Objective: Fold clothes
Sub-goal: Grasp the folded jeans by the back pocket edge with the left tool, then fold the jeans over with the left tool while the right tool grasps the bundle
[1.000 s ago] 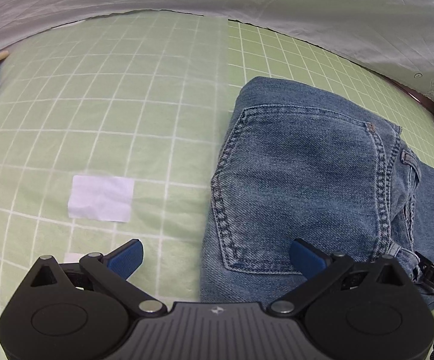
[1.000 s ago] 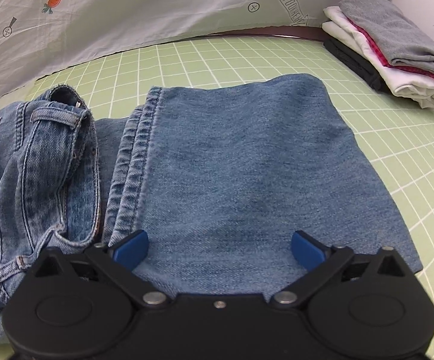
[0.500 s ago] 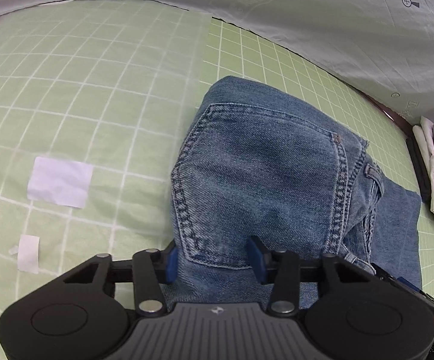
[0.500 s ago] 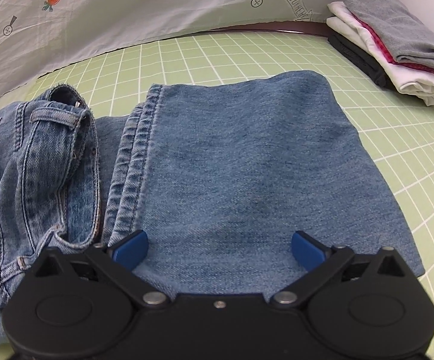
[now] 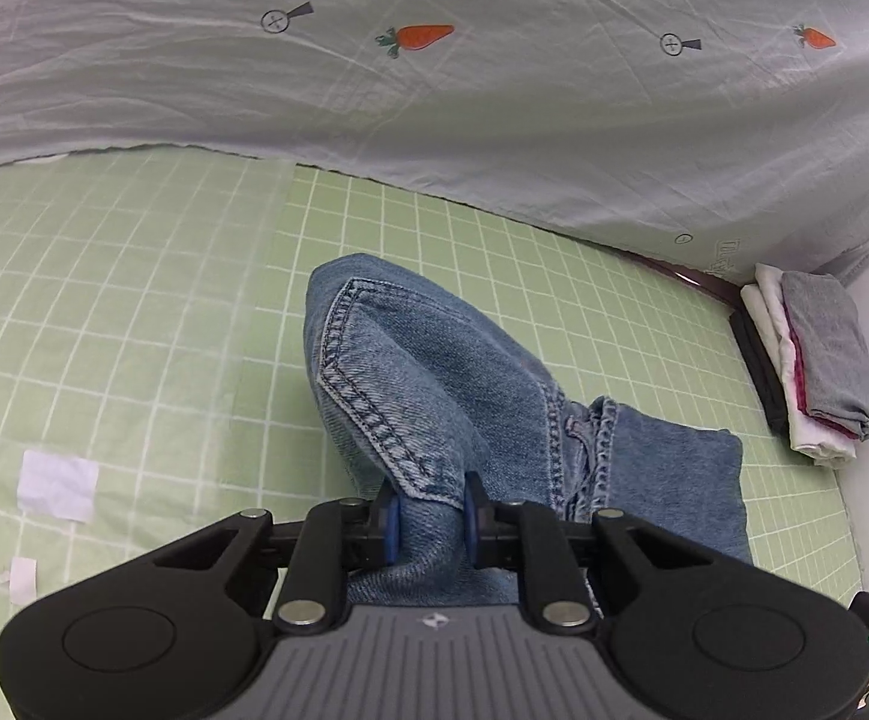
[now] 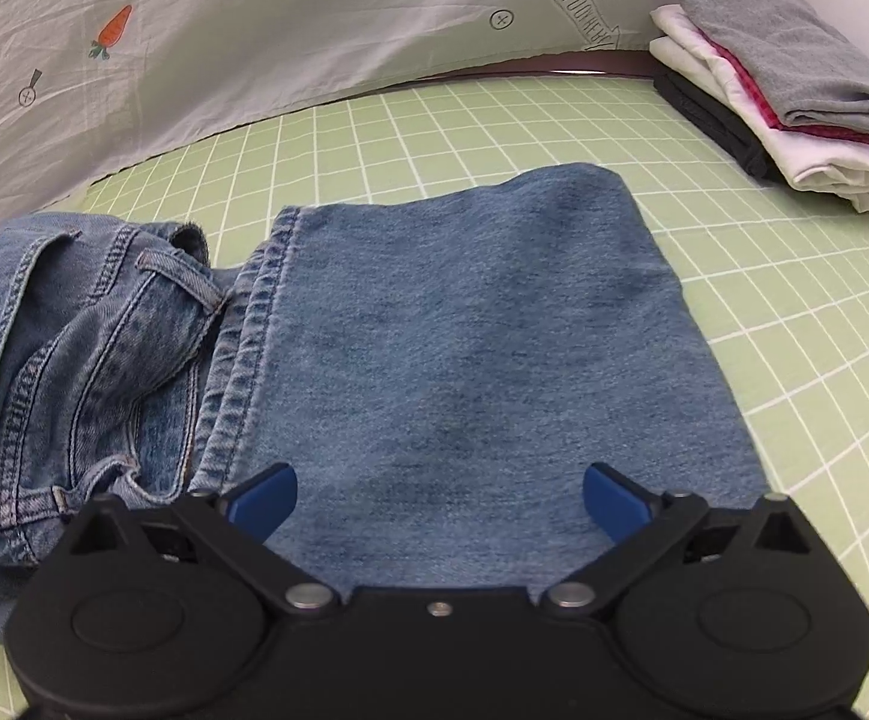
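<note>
Your left tool point(image 5: 431, 516) is closing on the jeans point(image 5: 434, 384), the blue pads point(image 5: 391, 519) pinching a bunched fold of denim at the back-pocket corner, and that end is tenting up off the counter point(image 5: 134, 300). The stitched pocket seam is running up and away from the pinch. The rest of the jeans is lying flat on the green gridded mat, the folded leg panel spreading to the right of the pinched fold.

Your right tool point(image 6: 439, 501) is hovering over the leg panel of the jeans point(image 6: 470, 348) with its pads spread wide, nothing between them but flat denim below. Whether the tips are touching the fabric is unclear. The waistband and belt loops are crumpling up just left of that panel.

A stack of folded clothes point(image 6: 794, 96), grey on top, then red, white and black, is sitting well apart from the jeans at the far right corner. A white paper scrap point(image 5: 57, 485) is lying on the mat well left of the jeans. A grey carrot-print sheet point(image 5: 434, 60) is hanging behind the jeans.
</note>
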A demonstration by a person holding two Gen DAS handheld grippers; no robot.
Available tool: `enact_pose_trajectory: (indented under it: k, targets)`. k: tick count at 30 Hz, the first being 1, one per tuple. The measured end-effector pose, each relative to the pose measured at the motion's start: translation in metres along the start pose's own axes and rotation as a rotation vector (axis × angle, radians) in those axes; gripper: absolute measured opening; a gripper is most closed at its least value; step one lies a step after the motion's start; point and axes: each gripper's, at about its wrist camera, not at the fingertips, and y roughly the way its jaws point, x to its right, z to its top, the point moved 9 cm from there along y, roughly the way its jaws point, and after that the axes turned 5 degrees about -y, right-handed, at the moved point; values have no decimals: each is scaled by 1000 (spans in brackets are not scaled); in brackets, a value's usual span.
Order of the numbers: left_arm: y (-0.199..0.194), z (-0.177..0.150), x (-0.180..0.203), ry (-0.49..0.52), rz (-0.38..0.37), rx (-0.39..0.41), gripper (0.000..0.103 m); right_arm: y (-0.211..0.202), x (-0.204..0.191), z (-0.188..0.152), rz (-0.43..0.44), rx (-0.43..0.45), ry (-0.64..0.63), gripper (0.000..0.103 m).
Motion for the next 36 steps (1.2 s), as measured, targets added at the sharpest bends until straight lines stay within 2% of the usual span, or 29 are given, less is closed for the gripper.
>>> enact_pose_trajectory:
  k: [5, 10, 14, 18, 21, 23, 25, 27, 30, 36]
  targets:
    - [1, 4, 62, 102, -33, 20, 20, -8, 38, 7, -9, 33, 48, 103]
    - [17, -10, 126, 238, -51, 15, 21, -10, 82, 9, -41, 45, 86, 103]
    - [38, -30, 167, 306, -71, -20, 21, -9, 121, 4, -66, 36, 123, 103]
    - [66, -49, 194, 330, -71, -76, 22, -1, 153, 2, -76, 20, 146, 103]
    - [90, -63, 204, 305, -88, -141, 28, 8, 169, 7, -66, 13, 149, 103]
    - [109, -75, 205, 222, -130, -216, 33, 16, 174, 15, -47, 11, 148, 103]
    - [127, -89, 200, 92, -177, -307, 30, 22, 173, 23, -25, 12, 134, 103]
    - [135, -97, 195, 12, -200, -349, 30, 26, 169, 32, -2, 17, 103, 103]
    - [128, -95, 194, 6, -204, -312, 31, 28, 159, 42, 40, 31, 59, 103]
    - [97, -72, 194, 23, -208, -200, 52, 29, 138, 53, 177, 34, 92, 103]
